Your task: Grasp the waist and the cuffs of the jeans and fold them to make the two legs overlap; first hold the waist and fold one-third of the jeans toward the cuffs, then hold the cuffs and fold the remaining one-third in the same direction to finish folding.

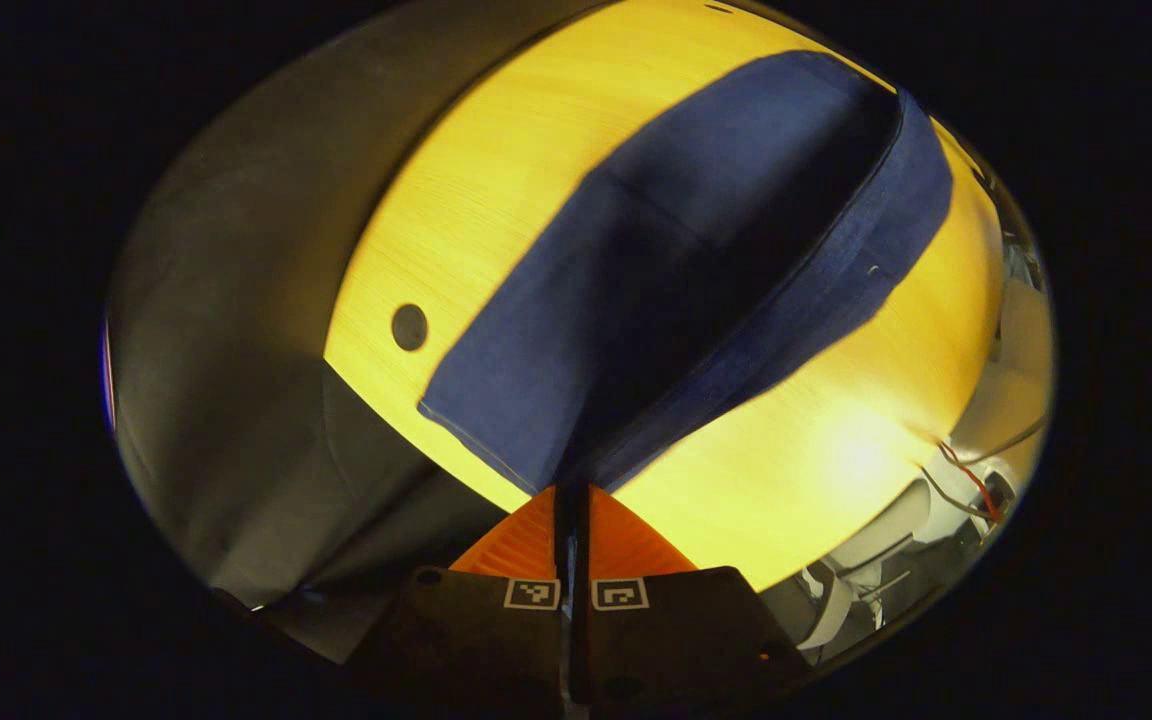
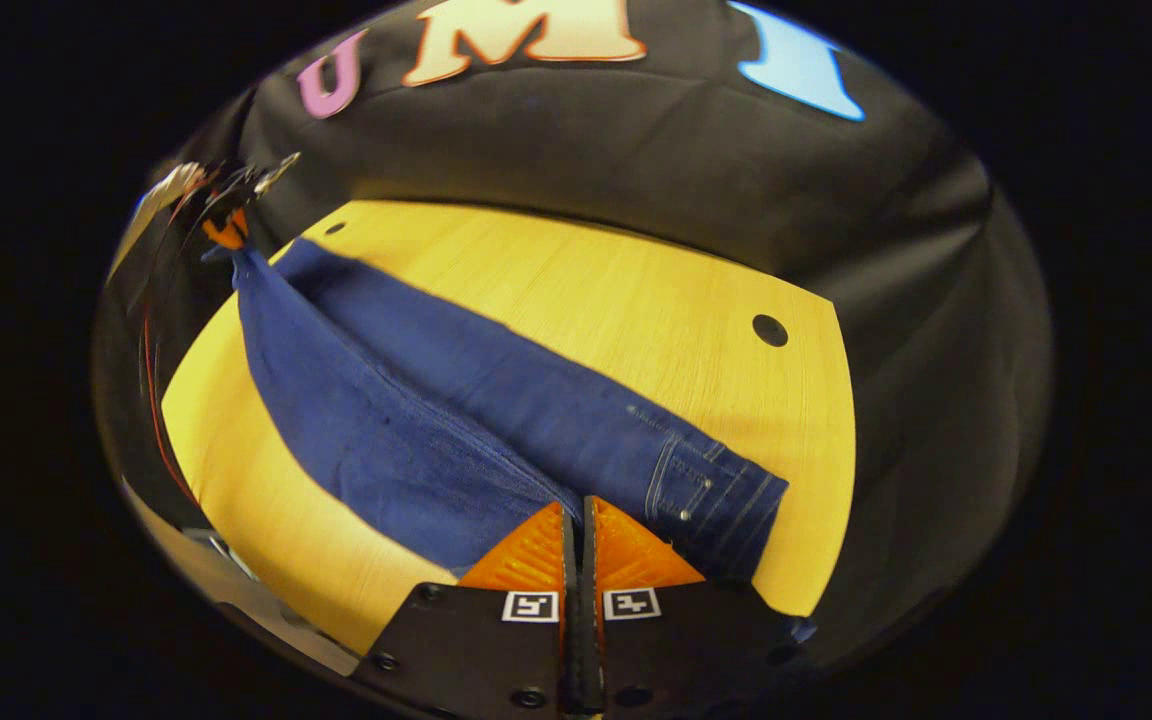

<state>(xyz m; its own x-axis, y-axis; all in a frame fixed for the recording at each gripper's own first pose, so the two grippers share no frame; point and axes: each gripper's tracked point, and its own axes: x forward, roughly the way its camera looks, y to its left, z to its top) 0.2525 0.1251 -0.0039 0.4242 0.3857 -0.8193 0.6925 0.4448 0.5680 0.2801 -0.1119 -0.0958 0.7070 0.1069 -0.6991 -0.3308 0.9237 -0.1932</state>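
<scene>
The left gripper (image 1: 572,500) has its fingers pressed together, pinching denim at their tips. The right gripper (image 2: 577,515) is likewise closed on cloth. In the right gripper view, the left gripper (image 2: 226,232) is raised far off.

- No readable text, brand or number on the jeans (image 2: 496,420) or table (image 2: 636,290)
- Small square coded markers sit on each gripper's body; they carry patterns, not letters
</scene>
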